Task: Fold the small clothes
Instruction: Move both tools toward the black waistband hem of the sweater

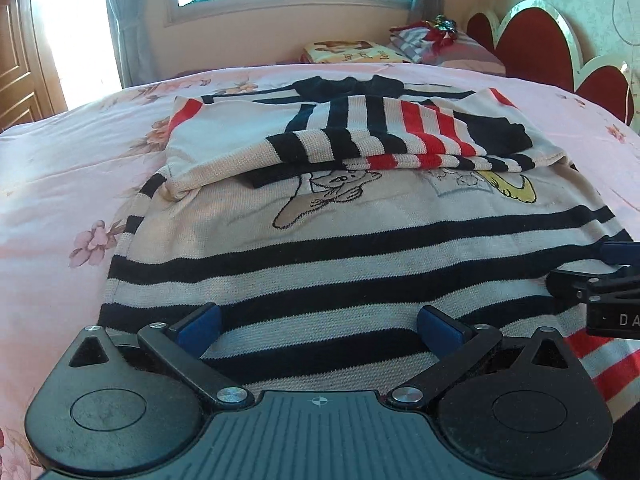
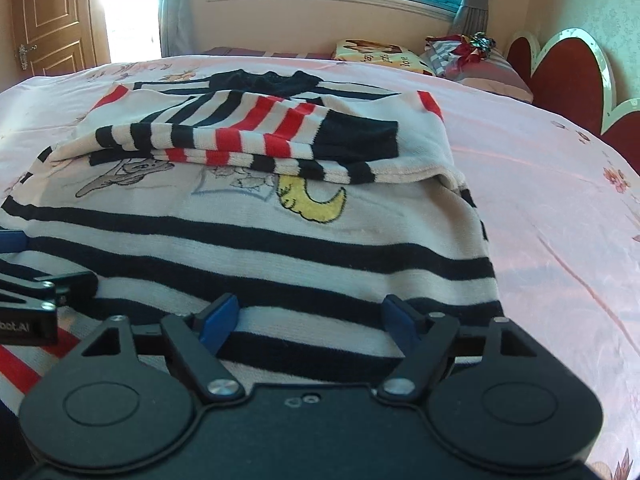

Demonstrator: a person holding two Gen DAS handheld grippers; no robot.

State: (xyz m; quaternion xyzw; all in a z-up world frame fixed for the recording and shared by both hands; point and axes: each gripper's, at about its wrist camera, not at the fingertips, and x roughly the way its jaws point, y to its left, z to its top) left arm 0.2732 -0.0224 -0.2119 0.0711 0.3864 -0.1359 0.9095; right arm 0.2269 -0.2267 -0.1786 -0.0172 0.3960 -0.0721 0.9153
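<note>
Left gripper (image 1: 318,322): jaws spread wide, holding nothing, low over the near hem of the sweater on its left half; whether the blue pads touch the knit cannot be told.
Right gripper (image 2: 310,316): also wide and empty, over the hem on the right half, just beside the left one.
Sweater (image 1: 340,248): a cream knit with navy stripes lies flat on the bed, hem toward the grippers, cartoon print mid-body.
Sleeves (image 2: 256,136): both striped sleeves are already folded across the chest, stacked one on the other, cuffs dark.
Collar (image 1: 348,84): dark neckline at the far end, beyond the sleeves.
Bed sheet (image 2: 560,208): pink, floral, soft under the garment.
Step in hand: likely pinching the hem at two points to fold the body up toward the collar.
Risk, grasp: a pinch on the top layer alone would lift only the front and open the sweater.
Risk, sheet: closing too deep could catch the sheet with the hem.
Risk, sleeves: an uneven or fast lift could slide the stacked sleeves off and skew the fold.
</note>
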